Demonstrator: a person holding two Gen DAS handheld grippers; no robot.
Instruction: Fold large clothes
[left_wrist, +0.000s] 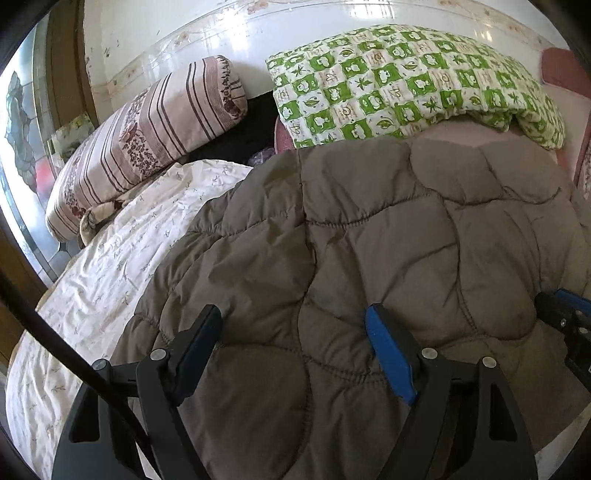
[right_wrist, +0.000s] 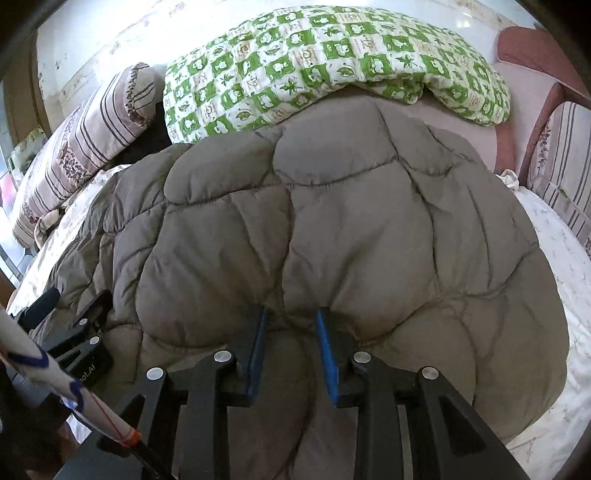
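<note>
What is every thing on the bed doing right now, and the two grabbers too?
Brown quilted coat: spread out on the bed, puffy and creased.
Green checked quilt: bunched at the far side by the wall.
Striped pillow: lying slanted at the left.
White sheet: wrinkled.
Left hand-held gripper: open wide over the coat.
Right hand-held gripper: narrow gap, coat fabric between its pads; grip unclear.
</note>
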